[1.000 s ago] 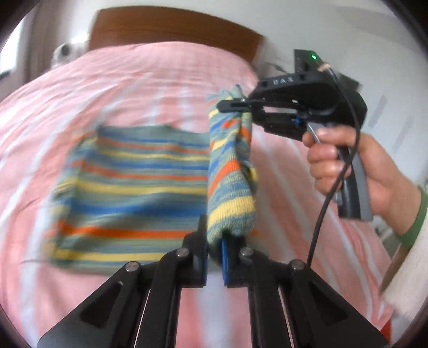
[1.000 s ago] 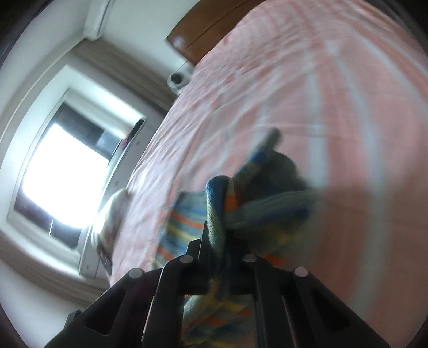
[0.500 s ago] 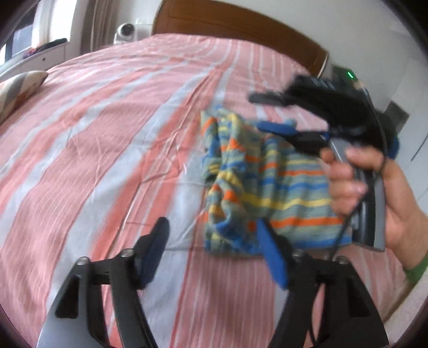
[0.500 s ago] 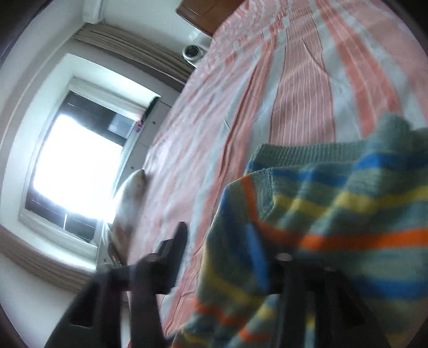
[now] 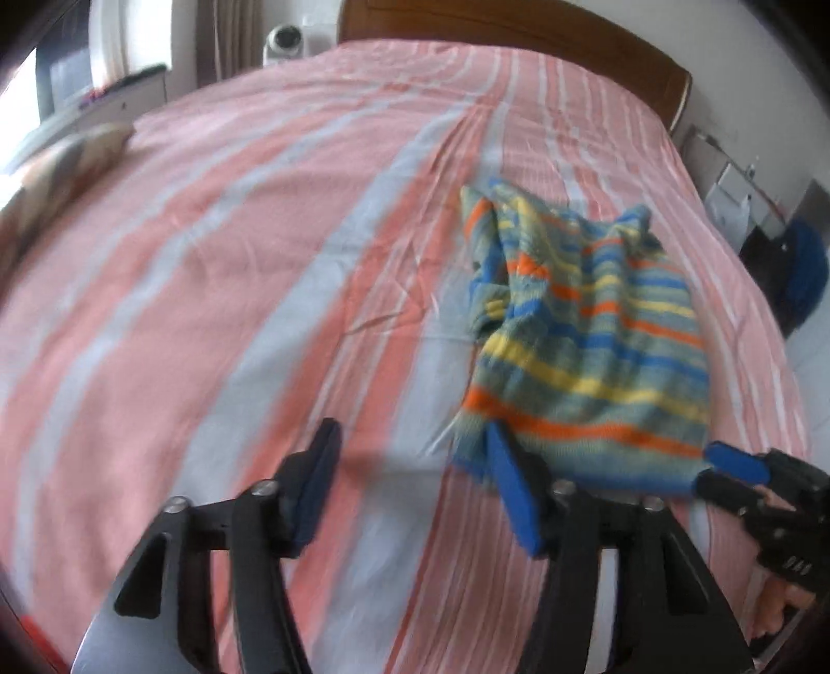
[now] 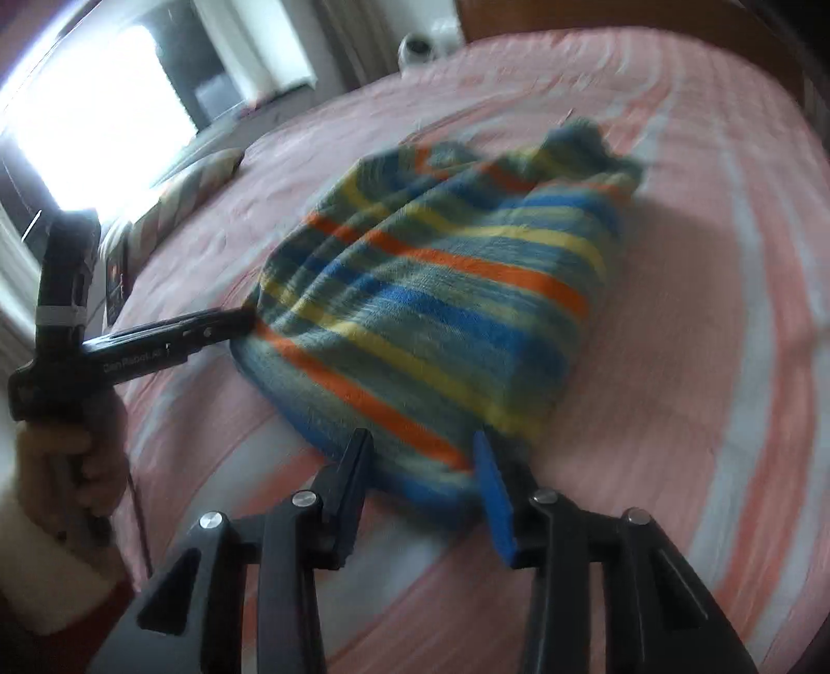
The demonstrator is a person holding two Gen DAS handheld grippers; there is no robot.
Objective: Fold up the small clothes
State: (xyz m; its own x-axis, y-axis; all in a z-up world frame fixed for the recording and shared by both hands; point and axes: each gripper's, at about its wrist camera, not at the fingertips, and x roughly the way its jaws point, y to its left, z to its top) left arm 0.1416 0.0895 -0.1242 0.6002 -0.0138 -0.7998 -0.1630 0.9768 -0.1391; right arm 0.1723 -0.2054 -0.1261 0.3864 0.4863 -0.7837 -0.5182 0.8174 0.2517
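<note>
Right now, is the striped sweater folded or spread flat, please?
Folded: the striped sweater lies doubled in a compact, rumpled bundle on the bed.

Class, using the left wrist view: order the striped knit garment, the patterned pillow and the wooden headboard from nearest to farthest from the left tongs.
1. Striped knit garment: right of the left tongs, its near corner beside one finger.
2. Patterned pillow: far left edge of the bed.
3. Wooden headboard: top, beyond the bed's far end.
</note>
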